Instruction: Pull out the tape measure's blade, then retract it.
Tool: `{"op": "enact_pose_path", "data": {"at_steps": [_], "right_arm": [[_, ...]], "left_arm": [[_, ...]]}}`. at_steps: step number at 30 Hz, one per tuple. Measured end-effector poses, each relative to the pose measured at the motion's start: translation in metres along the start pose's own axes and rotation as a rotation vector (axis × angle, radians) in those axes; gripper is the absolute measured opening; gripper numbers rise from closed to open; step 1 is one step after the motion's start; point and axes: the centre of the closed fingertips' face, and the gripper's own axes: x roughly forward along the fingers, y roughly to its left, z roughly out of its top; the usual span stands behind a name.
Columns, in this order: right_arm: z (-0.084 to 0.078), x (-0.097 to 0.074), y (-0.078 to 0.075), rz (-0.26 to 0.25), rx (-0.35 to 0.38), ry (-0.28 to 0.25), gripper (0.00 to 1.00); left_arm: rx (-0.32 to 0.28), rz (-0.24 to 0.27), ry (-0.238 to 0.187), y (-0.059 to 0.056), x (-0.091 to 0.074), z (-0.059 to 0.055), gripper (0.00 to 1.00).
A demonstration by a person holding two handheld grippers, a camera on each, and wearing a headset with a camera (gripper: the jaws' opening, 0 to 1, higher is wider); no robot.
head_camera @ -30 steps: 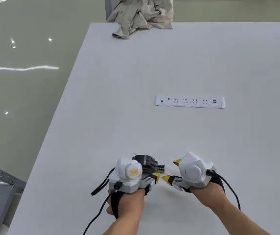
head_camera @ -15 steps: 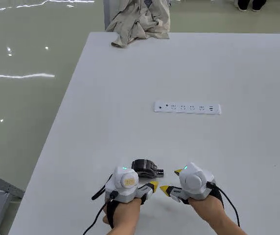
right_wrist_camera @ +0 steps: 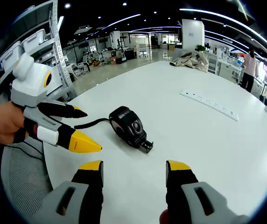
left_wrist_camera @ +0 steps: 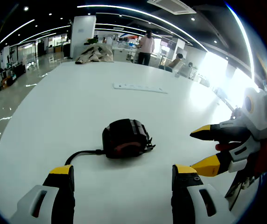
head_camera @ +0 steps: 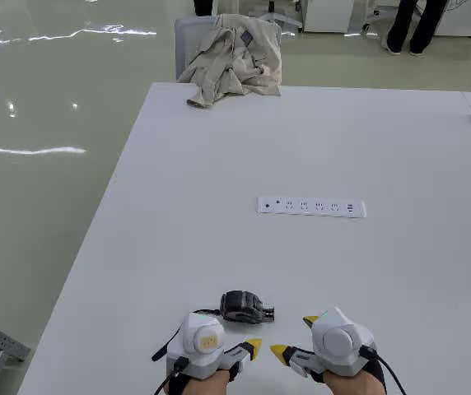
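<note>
Change: both grippers have drawn back toward the person since a second ago, when the left gripper (head_camera: 250, 347) sat over the tape measure (head_camera: 244, 306). The tape measure has kept its place relative to the power strip (head_camera: 311, 206), and the headset camera has tilted up.
Head view, tape measure: black case lying on the white table (head_camera: 178, 206) near its close edge, just beyond the two grippers and touched by neither.
Head view, grippers: left gripper and right gripper (head_camera: 294, 336) sit side by side, yellow tips facing each other, near but apart. The right jaws are spread; I cannot tell the left jaws' gap from here.
Head view, far end: crumpled beige cloth (head_camera: 234, 58) at the table's far left corner.
Left gripper view, jaws: left gripper (left_wrist_camera: 122, 170) spread wide, nothing between the tips.
Left gripper view, tape measure: tape measure (left_wrist_camera: 124, 138) ahead of the jaws, centred and apart from them, blade drawn in, black strap (left_wrist_camera: 82, 153) trailing left.
Left gripper view, right gripper: right gripper (left_wrist_camera: 204, 148) enters from the right, jaws parted.
Right gripper view, jaws: right gripper (right_wrist_camera: 134, 165) spread wide, holding nothing.
Right gripper view, tape measure: tape measure (right_wrist_camera: 131, 125) just ahead on the table, its mouth toward the jaws.
Right gripper view, left gripper: left gripper (right_wrist_camera: 84, 129) held in a hand (right_wrist_camera: 0, 123) at the left, jaws parted, beside the case without touching it.
</note>
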Motion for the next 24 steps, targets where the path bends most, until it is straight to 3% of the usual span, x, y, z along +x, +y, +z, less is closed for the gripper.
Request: {"op": "enact_pose_path", "data": {"at_steps": [11,24], "right_arm": [[-0.012,-0.025,0.015,-0.010,0.043,0.005,0.63],[-0.016,-0.051,0.021,-0.031,0.090,0.007,0.71]], "left_arm": [[0.015,-0.022,0.000,0.008,-0.022,-0.012,0.87],[0.032,-0.044,-0.012,0.016,-0.048,-0.016,0.90]]}}
